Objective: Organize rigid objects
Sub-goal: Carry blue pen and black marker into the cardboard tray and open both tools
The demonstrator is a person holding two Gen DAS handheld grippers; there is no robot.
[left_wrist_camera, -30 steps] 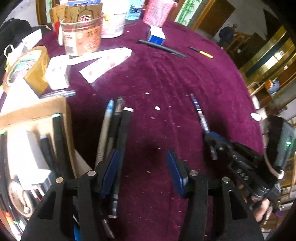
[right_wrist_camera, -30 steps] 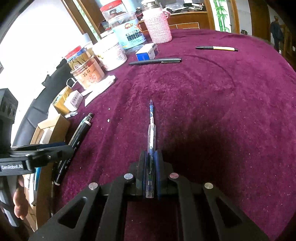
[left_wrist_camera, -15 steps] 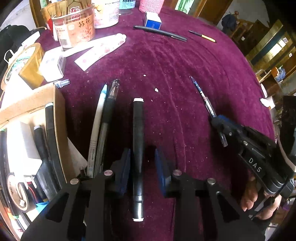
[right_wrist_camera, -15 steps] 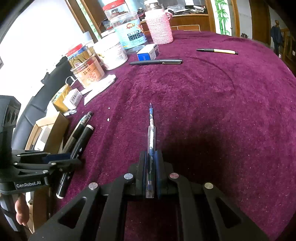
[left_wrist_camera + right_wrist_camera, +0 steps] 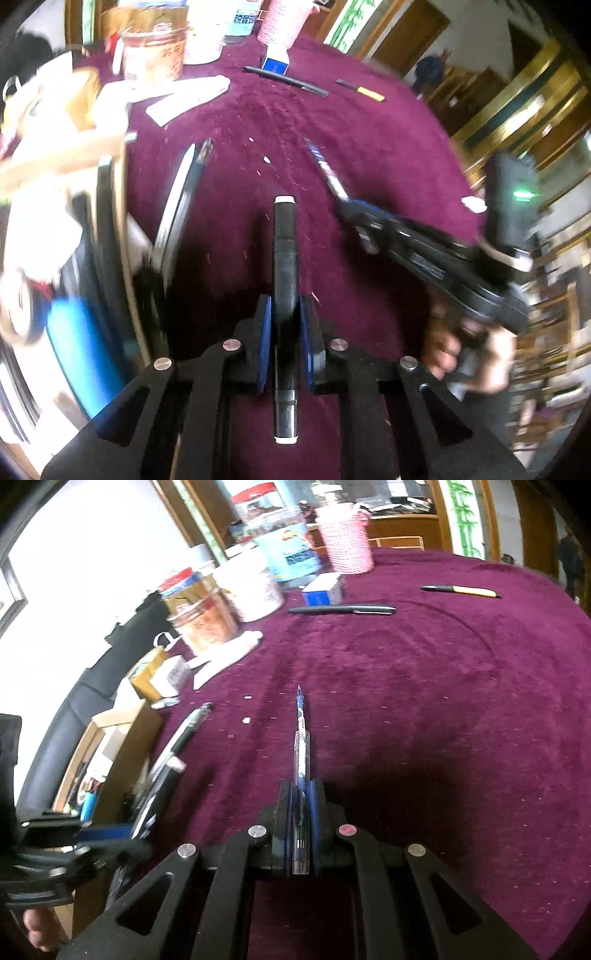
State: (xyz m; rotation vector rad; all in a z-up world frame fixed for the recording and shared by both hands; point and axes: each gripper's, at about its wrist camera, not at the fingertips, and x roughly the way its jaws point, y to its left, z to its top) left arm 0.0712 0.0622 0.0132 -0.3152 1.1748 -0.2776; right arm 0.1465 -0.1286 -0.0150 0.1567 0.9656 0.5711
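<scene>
My left gripper (image 5: 284,314) is shut on a black marker (image 5: 284,251) with white ends and holds it above the purple tablecloth, pointing away. My right gripper (image 5: 301,797) is shut on a clear blue pen (image 5: 301,746), its tip forward; it also shows in the left wrist view (image 5: 347,206) at the right. Two more pens (image 5: 184,184) lie on the cloth beside a cardboard box (image 5: 110,192) of stationery at the left; they also show in the right wrist view (image 5: 184,731).
Far across the table lie a black pen (image 5: 340,609), a black-and-yellow pen (image 5: 461,590) and a small blue box (image 5: 323,590). Jars (image 5: 207,620), a pink knitted holder (image 5: 345,542) and white packets (image 5: 188,96) crowd the far left edge.
My left gripper closed on the black marker and lifted it away from the other two pens. The left wrist view is now blurred by motion. My right gripper kept its pen.
</scene>
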